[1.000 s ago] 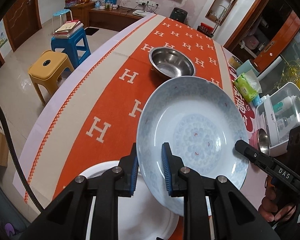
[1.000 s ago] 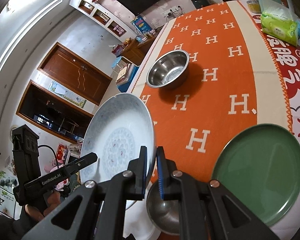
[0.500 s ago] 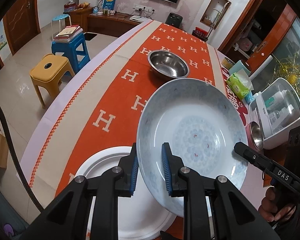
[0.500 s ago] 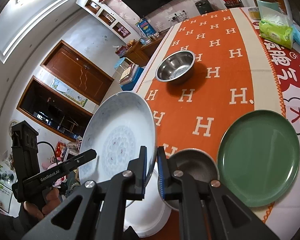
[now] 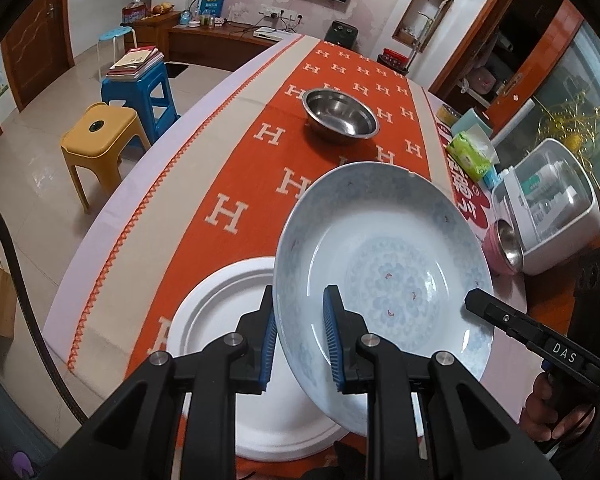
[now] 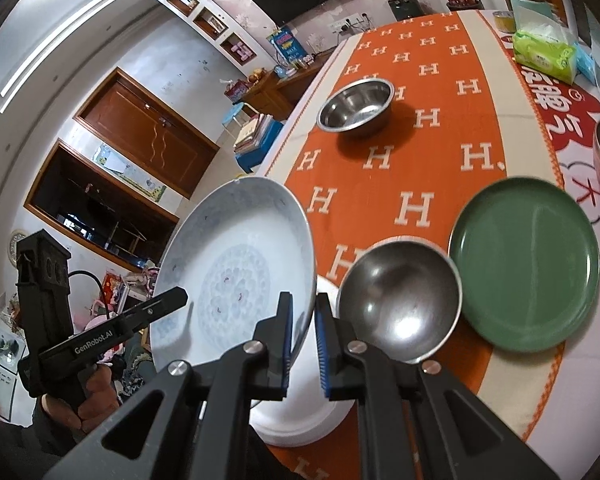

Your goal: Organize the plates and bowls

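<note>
A pale blue patterned plate (image 5: 384, 276) is held in the air between both grippers, tilted. My left gripper (image 5: 300, 340) is shut on its near-left rim. My right gripper (image 6: 302, 334) is shut on its opposite rim; the plate also shows in the right wrist view (image 6: 236, 268). Under it a white plate (image 5: 228, 344) lies at the table's near edge, also visible in the right wrist view (image 6: 300, 412). A small steel bowl (image 6: 400, 300) and a green plate (image 6: 524, 264) lie to its right. A larger steel bowl (image 5: 340, 116) stands farther along the orange cloth.
A pink-rimmed steel bowl (image 5: 506, 246) and a white plastic box (image 5: 552, 204) stand at the right edge, with a green tissue pack (image 5: 470, 156) behind. Yellow (image 5: 100, 136) and blue (image 5: 140, 84) stools stand on the floor left of the table.
Both grippers have lifted and pulled the blue plate back toward the near edge. More of the white plate and the small steel bowl show beneath it.
</note>
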A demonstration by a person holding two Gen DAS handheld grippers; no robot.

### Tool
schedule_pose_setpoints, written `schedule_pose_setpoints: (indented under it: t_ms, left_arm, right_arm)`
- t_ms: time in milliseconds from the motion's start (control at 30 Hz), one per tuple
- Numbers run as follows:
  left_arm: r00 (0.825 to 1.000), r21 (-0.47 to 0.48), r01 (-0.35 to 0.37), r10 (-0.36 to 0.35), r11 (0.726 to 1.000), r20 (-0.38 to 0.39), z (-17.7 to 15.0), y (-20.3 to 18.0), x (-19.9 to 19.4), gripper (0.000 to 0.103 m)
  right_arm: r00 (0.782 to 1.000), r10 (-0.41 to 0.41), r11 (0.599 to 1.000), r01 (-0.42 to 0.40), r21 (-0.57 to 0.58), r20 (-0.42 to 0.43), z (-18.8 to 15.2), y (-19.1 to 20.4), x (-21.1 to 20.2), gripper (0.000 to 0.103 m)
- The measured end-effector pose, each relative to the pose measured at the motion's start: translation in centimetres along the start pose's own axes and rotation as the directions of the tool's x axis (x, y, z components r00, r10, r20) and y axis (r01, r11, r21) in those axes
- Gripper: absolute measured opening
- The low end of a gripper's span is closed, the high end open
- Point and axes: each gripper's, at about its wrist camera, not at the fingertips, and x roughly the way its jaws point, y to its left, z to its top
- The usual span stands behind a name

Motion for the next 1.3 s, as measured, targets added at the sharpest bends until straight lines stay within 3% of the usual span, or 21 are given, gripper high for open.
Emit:
schedule_pose_setpoints:
  t_ms: [267,667,1000,1300]
  left_arm:
    - [0.998,0.032,0.029,-0.026,0.999,-0.062,-1.5,2.7,0.1,0.020]
    - [0.981,0.178,0.090,-0.057,0.980,-0.184,-1.3,4.5,2.0,0.020]
    - [0.945,0.335,0.155,-0.040,0.929,-0.325,-1.0,5.1,5.6,0.020]
    - [0.906,0.456,0.214,-0.001,0.864,-0.423,-1.6,4.8,8.9,0.020]
  right_arm:
    - [0.998,-0.052,0.997,0.054,0.048,-0.038,-3.1,1.7,1.1,0.012]
    - [0.987,-0.157,0.967,0.163,0.196,-0.046,-7.0,3.4,2.7,0.012]
    - [0.971,-0.235,0.908,0.234,0.348,-0.040,-10.6,3.8,4.4,0.013]
    - [0.950,-0.307,0.831,0.294,0.472,-0.050,-13.4,3.5,6.0,0.013]
